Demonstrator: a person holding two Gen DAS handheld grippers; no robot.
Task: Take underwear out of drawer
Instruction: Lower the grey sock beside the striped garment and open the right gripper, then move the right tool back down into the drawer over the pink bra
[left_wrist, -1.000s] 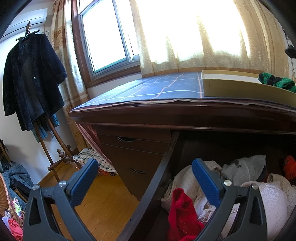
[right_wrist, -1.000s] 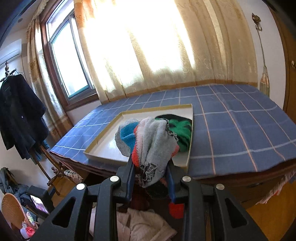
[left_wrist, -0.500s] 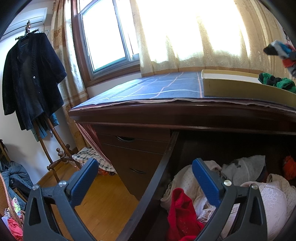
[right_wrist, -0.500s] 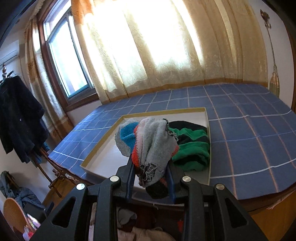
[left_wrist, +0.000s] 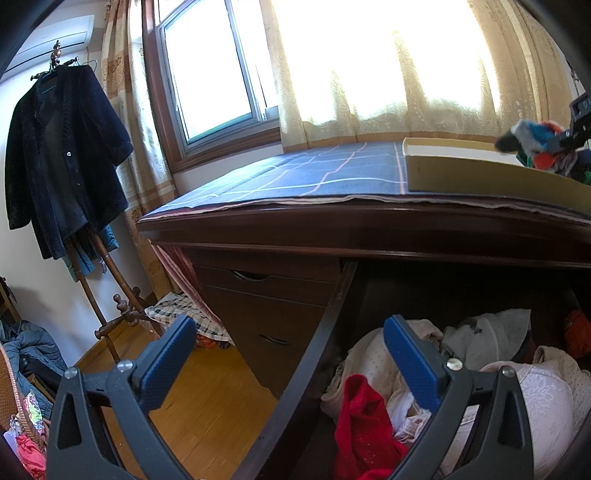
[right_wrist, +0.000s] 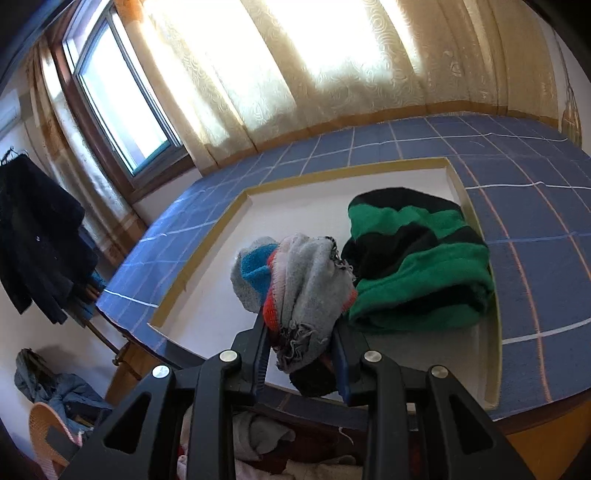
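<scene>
The right gripper (right_wrist: 301, 354) is pinching a bunched garment of grey, blue and red knit (right_wrist: 299, 280), its jaws pressed against the cloth on both sides with a frayed end hanging down between them. Compared with a second ago, this gripper is now standing further in over the shallow tray (right_wrist: 207, 258) on the desk top: the tray floor is filling the area beneath the garment, whereas before the garment was hanging at the tray's near rim with more of the open drawer below it. The garment is held above the tray floor, just beside the green-and-black striped piece (right_wrist: 417, 266) already lying in the tray's right part; whether the two are touching cannot be told. The grip itself is unchanged across the frames.

In the left wrist view, the held garment (left_wrist: 535, 146) is now appearing above the tray's near wall (left_wrist: 480, 177) at the far right, where a second ago only the green piece was showing.

The left gripper (left_wrist: 290, 360) is standing spread wide and empty, in the same place as before, straddling the left wall of the open drawer (left_wrist: 317, 350). The drawer is still holding a red item (left_wrist: 364, 421), white lace pieces (left_wrist: 546, 398) and grey cloth (left_wrist: 491, 332), unaltered. The blue checked cloth (left_wrist: 314, 173) is covering the desk top.
</scene>
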